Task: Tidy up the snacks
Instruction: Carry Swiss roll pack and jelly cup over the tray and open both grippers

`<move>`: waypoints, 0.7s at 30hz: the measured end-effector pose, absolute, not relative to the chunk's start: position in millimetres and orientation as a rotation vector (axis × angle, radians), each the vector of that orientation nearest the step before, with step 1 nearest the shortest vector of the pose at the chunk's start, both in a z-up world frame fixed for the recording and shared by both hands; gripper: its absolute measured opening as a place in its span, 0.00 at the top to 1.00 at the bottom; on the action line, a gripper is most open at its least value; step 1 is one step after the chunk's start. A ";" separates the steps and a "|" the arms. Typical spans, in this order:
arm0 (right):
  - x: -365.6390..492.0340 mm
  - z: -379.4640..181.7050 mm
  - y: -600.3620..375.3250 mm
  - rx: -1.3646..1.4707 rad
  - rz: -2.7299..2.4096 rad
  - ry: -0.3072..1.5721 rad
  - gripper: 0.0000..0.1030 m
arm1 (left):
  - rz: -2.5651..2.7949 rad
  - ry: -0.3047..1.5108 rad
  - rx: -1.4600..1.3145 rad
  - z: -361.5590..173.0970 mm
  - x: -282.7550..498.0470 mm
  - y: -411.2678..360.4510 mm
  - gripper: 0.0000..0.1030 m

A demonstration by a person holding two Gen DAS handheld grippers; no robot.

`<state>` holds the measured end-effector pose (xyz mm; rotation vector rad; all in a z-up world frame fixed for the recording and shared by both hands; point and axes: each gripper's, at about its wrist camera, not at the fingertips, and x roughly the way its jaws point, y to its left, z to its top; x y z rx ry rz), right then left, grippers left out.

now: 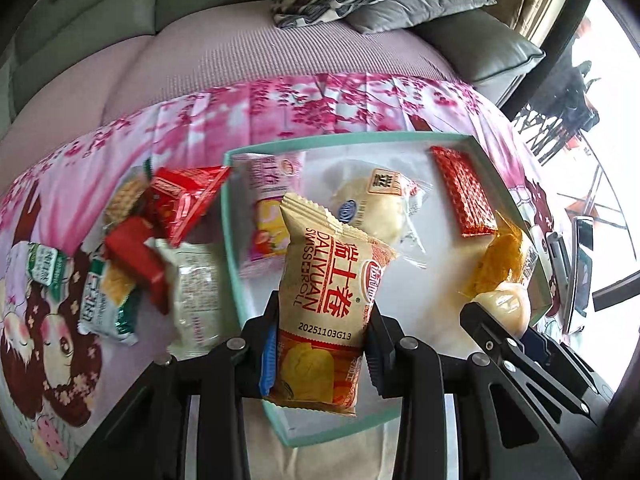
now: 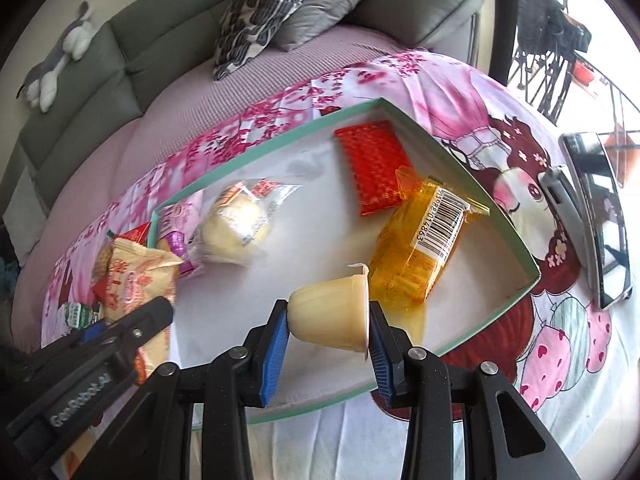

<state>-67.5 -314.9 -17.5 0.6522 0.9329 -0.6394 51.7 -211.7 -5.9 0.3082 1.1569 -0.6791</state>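
Observation:
My left gripper [image 1: 322, 344] is shut on a cream and orange Swiss roll packet [image 1: 326, 300], held upright over the near edge of the green-rimmed tray [image 1: 230, 216]. My right gripper [image 2: 328, 332] is shut on a pale yellow jelly cup [image 2: 332, 316] lying sideways over the tray [image 2: 496, 208]. In the tray lie a red wafer packet [image 2: 370, 166], an orange cake packet [image 2: 420, 248], a round cream bun in clear wrap [image 2: 236, 228] and a pink packet [image 1: 268, 216]. Left of the tray lies a pile of loose snacks [image 1: 148, 248].
The tray sits on a pink cartoon-print cloth [image 1: 64, 208] over a low table. A phone [image 2: 604, 216] lies on the cloth right of the tray. Behind stands a grey sofa [image 2: 120, 52] with cushions [image 2: 272, 4] and a plush toy [image 2: 60, 56].

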 end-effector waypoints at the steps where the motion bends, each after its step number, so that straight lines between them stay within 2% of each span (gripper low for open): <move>1: -68.1 -18.1 -315.2 0.655 -0.642 0.933 0.61 | -0.683 1.162 0.307 -8.2 52.1 -212.7 0.63; 5: -68.7 -21.4 -315.9 0.663 -0.649 0.945 0.61 | -0.702 1.196 0.315 -18.4 55.7 -213.4 0.63; 6: -68.5 -21.9 -315.6 0.662 -0.649 0.948 0.60 | -0.697 1.204 0.308 -19.3 56.8 -212.5 0.60; 9: -68.8 -23.9 -315.0 0.671 -0.649 0.951 0.60 | -0.687 1.215 0.280 -18.1 60.2 -208.1 0.37; 18: -64.3 -25.3 -311.0 0.641 -0.650 0.973 0.60 | -0.651 1.192 0.271 -6.7 62.8 -196.8 0.36; 19: -63.6 -25.5 -310.8 0.638 -0.649 0.976 0.58 | -0.638 1.188 0.276 -6.5 63.9 -195.5 0.35; 21: -63.4 -25.8 -311.2 0.648 -0.641 0.970 0.42 | -0.610 1.178 0.289 -5.3 64.1 -192.4 0.29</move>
